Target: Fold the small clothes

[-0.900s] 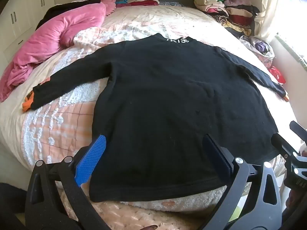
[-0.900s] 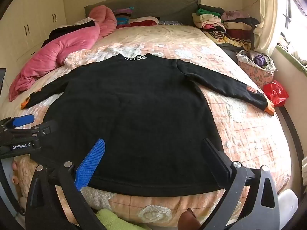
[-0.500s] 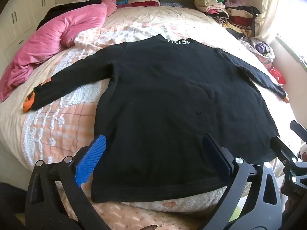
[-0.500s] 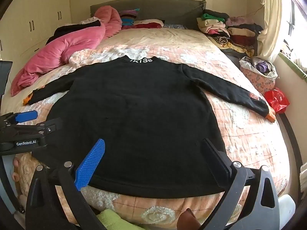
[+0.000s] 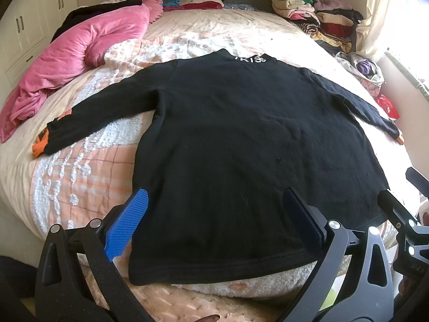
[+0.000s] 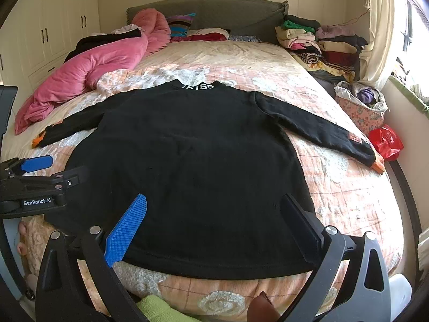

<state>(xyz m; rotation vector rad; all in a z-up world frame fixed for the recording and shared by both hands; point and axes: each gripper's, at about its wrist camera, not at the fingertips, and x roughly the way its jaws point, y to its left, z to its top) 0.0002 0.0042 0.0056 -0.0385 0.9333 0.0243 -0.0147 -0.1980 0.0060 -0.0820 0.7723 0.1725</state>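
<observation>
Lying flat and face down across the near half of the bed [image 5: 219,32], the black long-sleeved sweater [image 5: 241,139] has its collar, printed with white letters, toward the headboard and its hem at the near edge of the mattress. Both sleeves are spread outward, each ending in an orange cuff: the left sleeve [image 5: 102,112] angles toward the pink duvet [image 5: 80,53], and the right sleeve [image 6: 316,128] runs toward the red plastic bag [image 6: 386,142] at the bedside. The sweater rests on a peach quilt with white tufted patterns [image 6: 335,187]. The left gripper [image 5: 214,220] hovers low over the hem with its 2 fingers spread wide, 1 blue pad [image 5: 126,228] over the sweater's left edge and the dark finger over the fabric further right; nothing is held between them. The right gripper [image 6: 214,220] hangs the same way, fingers wide apart above the hem, gripping nothing. In the right wrist view the left gripper shows at the left margin, near the sweater's lower left corner. A stack of folded clothes [image 6: 316,43] sits at the far right corner of the bed, a floral basket of laundry [image 6: 359,107] stands beside the window, and white wardrobe doors [image 6: 53,26] line the left wall.
</observation>
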